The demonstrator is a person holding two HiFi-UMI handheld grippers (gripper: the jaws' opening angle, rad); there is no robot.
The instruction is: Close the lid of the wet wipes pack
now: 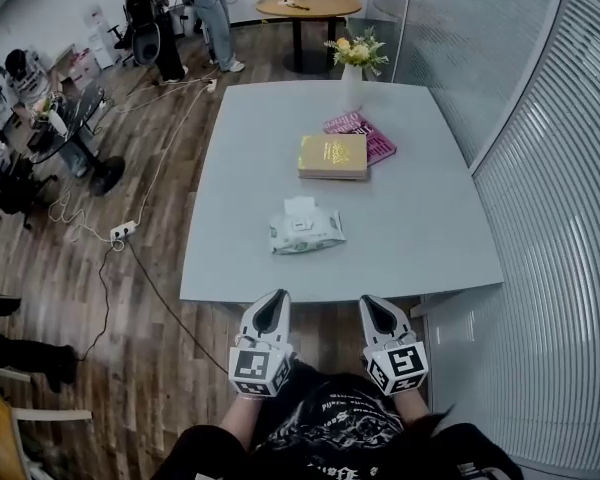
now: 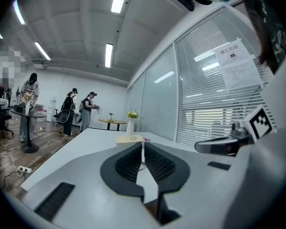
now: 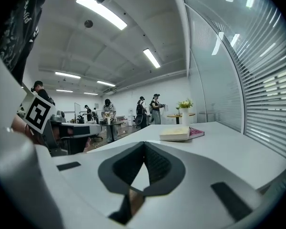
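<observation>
Approach stage, by the look of it: nothing touched yet. Holds the left tongs (image 1: pixel 272 304) and right tongs (image 1: pixel 375 310) low in the head view, side by side and well short of the near edge of the worktop (image 1: pixel 435 243). Shows both closed in their own gripper views, tips together and nothing between them.

Finds the wet wipes pack (image 1: pixel 307 232) at the middle of the head view, lying flat on the worktop, nearer the left tongs than the right. Seems to have its white lid (image 1: pixel 300 207) flipped up on the side toward the top of the frame, though too small there to be sure of the hinge. Above it, well apart from the pack: a yellow book (image 1: pixel 332 155) overlapping a pink book (image 1: pixel 370 136), and a vase of flowers (image 1: pixel 352 70) at the far edge.

Next, probably: reach up-frame over the near edge, bring one closed tip beyond the raised lid, then fold it back down toward the pack and press until seated. Calls for a light, straight-down push, since a soft pack on a smooth worktop likely slides or dents. Worth pinning the pack's near end with the other tongs.
</observation>
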